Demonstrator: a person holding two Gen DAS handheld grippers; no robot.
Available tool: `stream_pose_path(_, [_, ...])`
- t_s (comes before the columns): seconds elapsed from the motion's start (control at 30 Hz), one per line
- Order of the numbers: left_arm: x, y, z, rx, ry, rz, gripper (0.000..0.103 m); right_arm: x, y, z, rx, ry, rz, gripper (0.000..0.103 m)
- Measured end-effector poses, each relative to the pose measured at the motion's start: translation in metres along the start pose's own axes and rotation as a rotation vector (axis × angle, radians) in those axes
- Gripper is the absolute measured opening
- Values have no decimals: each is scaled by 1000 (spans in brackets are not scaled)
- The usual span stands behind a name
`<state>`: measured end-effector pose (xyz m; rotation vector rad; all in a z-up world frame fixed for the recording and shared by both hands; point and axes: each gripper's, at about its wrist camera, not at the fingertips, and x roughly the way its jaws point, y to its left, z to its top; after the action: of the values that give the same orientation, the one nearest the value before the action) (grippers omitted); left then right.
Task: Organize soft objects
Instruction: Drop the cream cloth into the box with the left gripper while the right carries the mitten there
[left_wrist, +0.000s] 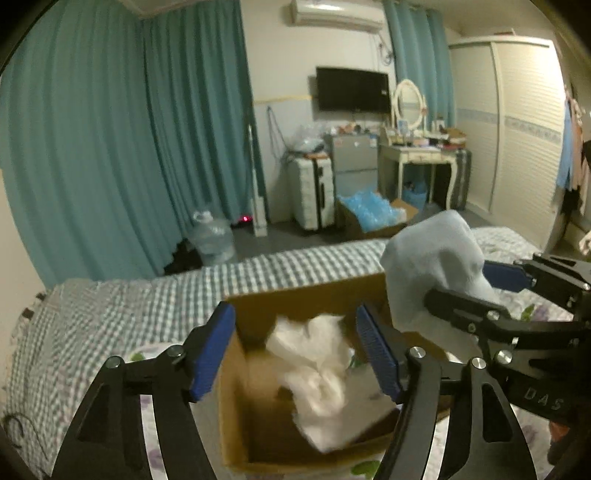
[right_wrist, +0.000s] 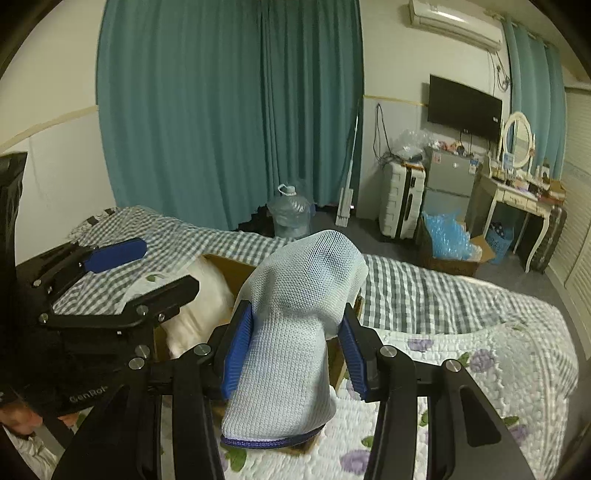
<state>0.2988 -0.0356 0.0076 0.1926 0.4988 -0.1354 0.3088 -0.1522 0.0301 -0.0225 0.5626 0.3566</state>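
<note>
Clearly light and floppy, the pale mesh pouch (right_wrist: 291, 325) sags above the cardboard box (left_wrist: 295, 299), pinched mid-body by the right gripper (right_wrist: 293, 350); the left gripper (left_wrist: 295, 354) hangs apart, empty.

Curtains: teal curtains (right_wrist: 229, 110) hang floor-length behind the bed
Bed cover: gingham blanket (left_wrist: 122, 306) — beside a floral quilt (right_wrist: 461, 369)
Wall: television (left_wrist: 352, 94), air conditioner (left_wrist: 336, 13) above it
Floor: water jug (right_wrist: 290, 216), white suitcase (left_wrist: 314, 192) — standing upright
Corner: vanity table (left_wrist: 413, 158) with oval mirror (left_wrist: 408, 101)
</note>
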Motion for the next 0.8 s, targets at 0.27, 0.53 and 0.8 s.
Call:
stream_pose_path(0.27, [45, 13, -11, -10, 61, 16, 69, 52, -21, -4, 76, 42, 19, 47])
stream_pose_path(0.53, [25, 21, -6, -44, 24, 59, 71, 34, -19, 5, 93, -1, -28, 81])
stream_pose_path(0.8, [-45, 36, 15, -80, -40, 68, 101, -57, -1, 35, 77, -71, -61, 91])
